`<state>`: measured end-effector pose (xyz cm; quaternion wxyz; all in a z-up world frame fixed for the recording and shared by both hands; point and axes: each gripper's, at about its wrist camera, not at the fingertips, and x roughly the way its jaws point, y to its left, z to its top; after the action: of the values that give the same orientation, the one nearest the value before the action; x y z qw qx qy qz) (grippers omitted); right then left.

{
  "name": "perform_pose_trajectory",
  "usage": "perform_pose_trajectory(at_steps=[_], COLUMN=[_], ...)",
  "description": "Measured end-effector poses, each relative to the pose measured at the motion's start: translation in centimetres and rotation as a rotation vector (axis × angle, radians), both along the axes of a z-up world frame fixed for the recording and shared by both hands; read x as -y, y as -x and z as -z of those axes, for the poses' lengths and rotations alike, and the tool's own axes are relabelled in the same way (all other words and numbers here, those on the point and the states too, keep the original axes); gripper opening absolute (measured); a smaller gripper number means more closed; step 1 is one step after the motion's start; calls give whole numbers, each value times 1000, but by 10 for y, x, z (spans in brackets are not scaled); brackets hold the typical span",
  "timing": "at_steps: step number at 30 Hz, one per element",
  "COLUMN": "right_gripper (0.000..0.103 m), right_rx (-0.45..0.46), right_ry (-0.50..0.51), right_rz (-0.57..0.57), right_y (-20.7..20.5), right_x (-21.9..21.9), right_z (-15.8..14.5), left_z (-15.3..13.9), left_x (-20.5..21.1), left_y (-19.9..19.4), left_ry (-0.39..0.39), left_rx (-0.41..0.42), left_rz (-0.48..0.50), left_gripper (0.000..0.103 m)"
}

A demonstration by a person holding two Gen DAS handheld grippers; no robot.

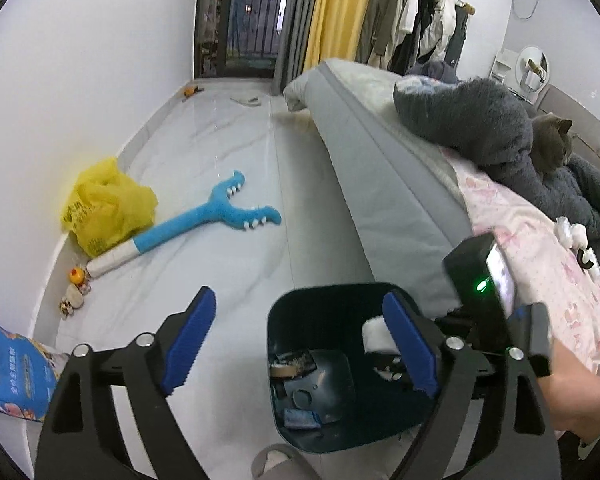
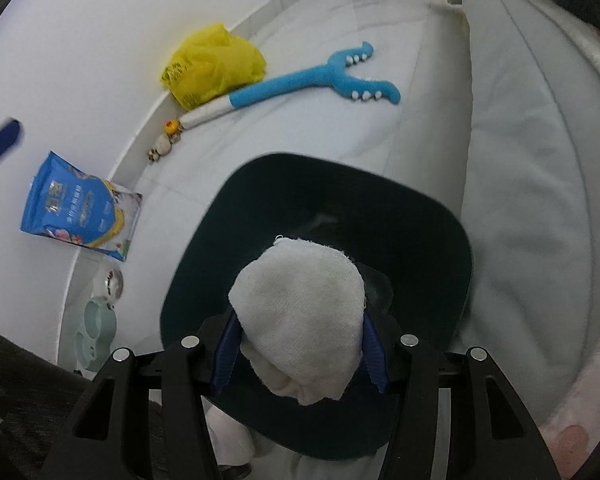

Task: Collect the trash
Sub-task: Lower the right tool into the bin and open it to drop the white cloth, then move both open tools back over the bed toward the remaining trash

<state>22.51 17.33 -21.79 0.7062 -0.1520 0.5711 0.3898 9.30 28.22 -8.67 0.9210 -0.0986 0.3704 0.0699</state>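
Note:
A dark bin [image 1: 320, 308] stands on the pale floor beside the bed; it also shows in the right wrist view [image 2: 260, 184]. Scraps lie at its bottom [image 1: 292, 364]. My right gripper [image 2: 300, 344] is shut on a crumpled white tissue [image 2: 300, 312] and holds it over the bin's opening; the tissue also shows in the left wrist view [image 1: 374, 332]. My left gripper [image 1: 300, 344] is open and empty, above the bin's left side. A yellow plastic bag [image 1: 104, 208] lies by the wall, also in the right wrist view [image 2: 212, 64].
A blue toy grabber [image 1: 204, 220] lies on the floor. A blue pouch [image 2: 80, 212], small toys [image 1: 76, 288] and a pet bowl [image 2: 96, 328] sit along the wall. The bed [image 1: 400, 208] carries blankets and a grey cat [image 1: 552, 144]. A slipper [image 1: 276, 460] lies near the bin.

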Motion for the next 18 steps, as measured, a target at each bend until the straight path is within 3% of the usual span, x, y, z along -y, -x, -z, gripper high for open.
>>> perform_pose_trajectory(at_steps=[9, 15, 18], right_gripper=[61, 74, 75], right_rx=[-10, -1, 20], right_ry=[67, 60, 32], right_rz=[-5, -19, -22], right_y=[6, 10, 13], right_x=[-3, -1, 3], right_z=[16, 8, -5], left_z=[-28, -44, -54], left_x=[-1, 3, 4], left_y=[8, 10, 11], left_ry=[-39, -51, -44], left_rx=[102, 152, 179], left_rz=[-27, -34, -39], left_gripper=[96, 97, 98])
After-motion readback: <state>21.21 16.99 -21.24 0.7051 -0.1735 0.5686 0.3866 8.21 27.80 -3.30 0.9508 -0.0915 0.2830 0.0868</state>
